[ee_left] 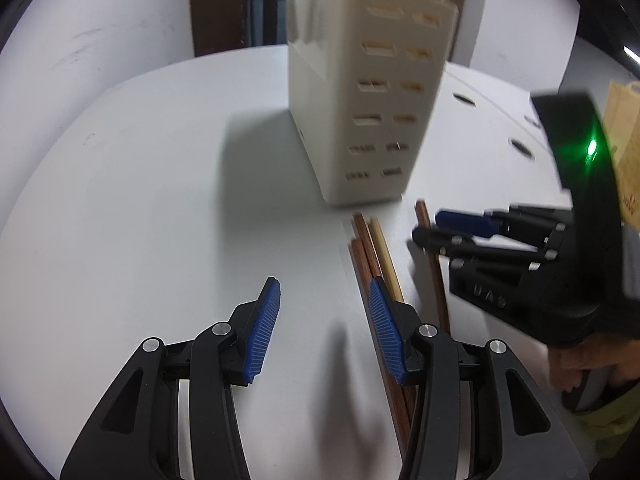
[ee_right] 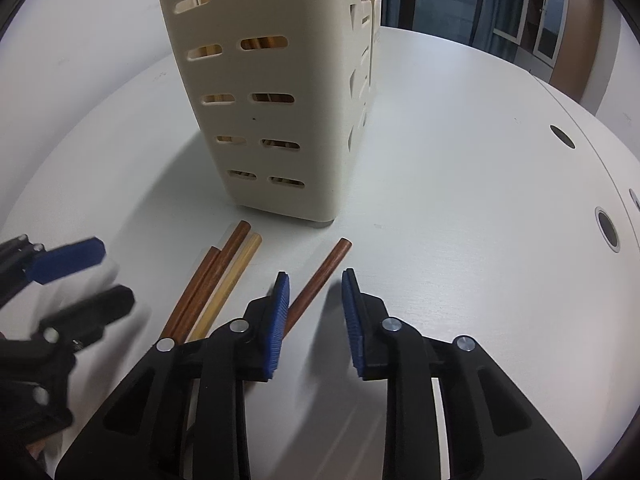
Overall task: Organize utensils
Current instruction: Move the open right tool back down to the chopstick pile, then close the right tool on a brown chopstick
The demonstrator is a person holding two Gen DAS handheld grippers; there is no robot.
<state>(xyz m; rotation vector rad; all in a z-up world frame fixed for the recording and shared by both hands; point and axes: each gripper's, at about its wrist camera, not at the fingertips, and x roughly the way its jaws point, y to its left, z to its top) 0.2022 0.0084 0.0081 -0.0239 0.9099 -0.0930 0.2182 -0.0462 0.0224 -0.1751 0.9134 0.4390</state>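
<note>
The right gripper (ee_right: pixel 314 276) hangs low over the white table (ee_right: pixel 460 200) with its blue-padded jaws apart and nothing clamped between them; a single dark brown chopstick (ee_right: pixel 320 280) lies flat on the table and runs on a slant through the gap, closer to the left pad (ee_right: pixel 280 320), though whether it touches that pad cannot be told. Just to the left of it lies a small bundle of chopsticks (ee_right: pixel 216 280), two dark brown ones side by side and a pale yellow one against them, all pointing toward the cream utensil holder (ee_right: pixel 272 120); the holder stands upright on the table a little beyond the tips, its slotted wall showing more wooden sticks inside.

The left gripper (ee_left: pixel 324 292) is also spread wide and holds nothing; its right pad (ee_left: pixel 386 336) sits over the near part of the same bundle (ee_left: pixel 372 248), and its left pad (ee_left: pixel 264 332) is above bare table (ee_left: pixel 140 200). From this view the single chopstick (ee_left: pixel 430 248) lies apart from the bundle on the right, with the tips of the right gripper (ee_left: pixel 428 228) over it, blurred; the holder (ee_left: pixel 360 100) is beyond the chopstick ends, with sticks rising from its top. A green light (ee_left: pixel 592 146) glows on the right gripper's body; the person's hand (ee_left: pixel 584 364) grips below it. Round holes (ee_right: pixel 606 230) are cut in the table's far right side.
</note>
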